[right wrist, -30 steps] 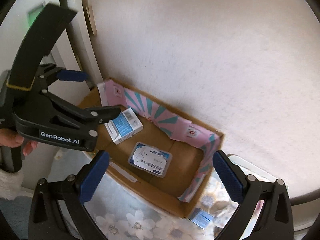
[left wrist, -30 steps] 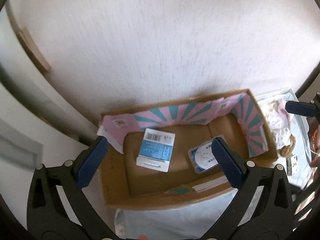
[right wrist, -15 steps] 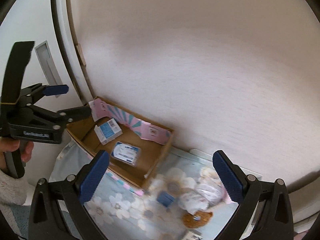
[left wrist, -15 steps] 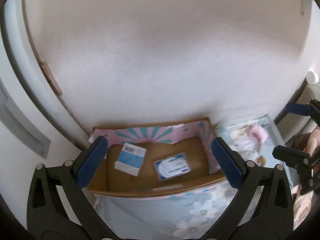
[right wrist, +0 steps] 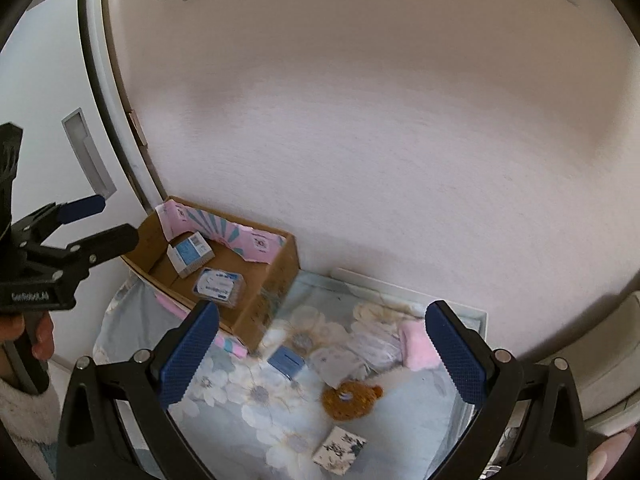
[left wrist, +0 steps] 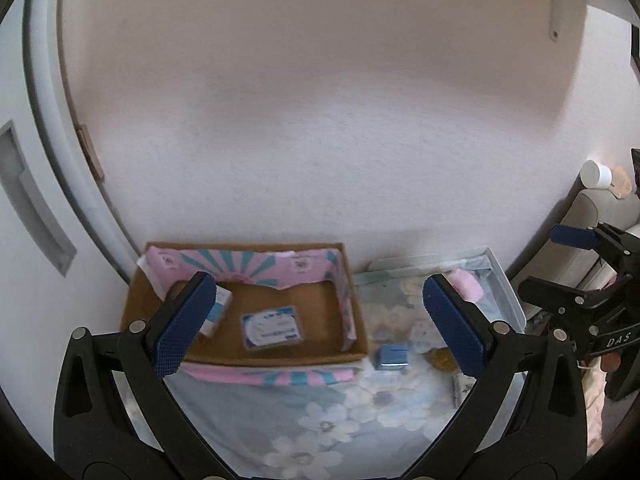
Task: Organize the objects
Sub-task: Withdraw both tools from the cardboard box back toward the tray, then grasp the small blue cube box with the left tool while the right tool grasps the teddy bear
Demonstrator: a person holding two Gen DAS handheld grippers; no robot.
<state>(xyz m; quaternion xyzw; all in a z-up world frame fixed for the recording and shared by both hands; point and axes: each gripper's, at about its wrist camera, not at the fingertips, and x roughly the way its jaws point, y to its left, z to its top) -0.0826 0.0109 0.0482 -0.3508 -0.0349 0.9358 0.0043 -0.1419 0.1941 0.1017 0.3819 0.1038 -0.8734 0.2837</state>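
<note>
A cardboard box with pink and teal lining stands against the wall on a floral cloth. Inside lie a blue-white carton and a clear pack. On the cloth to its right rest a small blue box, a brown bear-shaped piece, a patterned card, white packets and a pink fluffy thing. My left gripper hangs open and empty above the box's near side. My right gripper is open and empty over the loose items.
A white wall rises right behind the box. A white door with a recessed handle is at the left. A white tray rim borders the cloth on the right. A grey cushioned edge with a white cup lies far right.
Both grippers have drawn back and up from the box, which now looks smaller. The cloth with its loose items has come into view. Both stayed open and empty.
</note>
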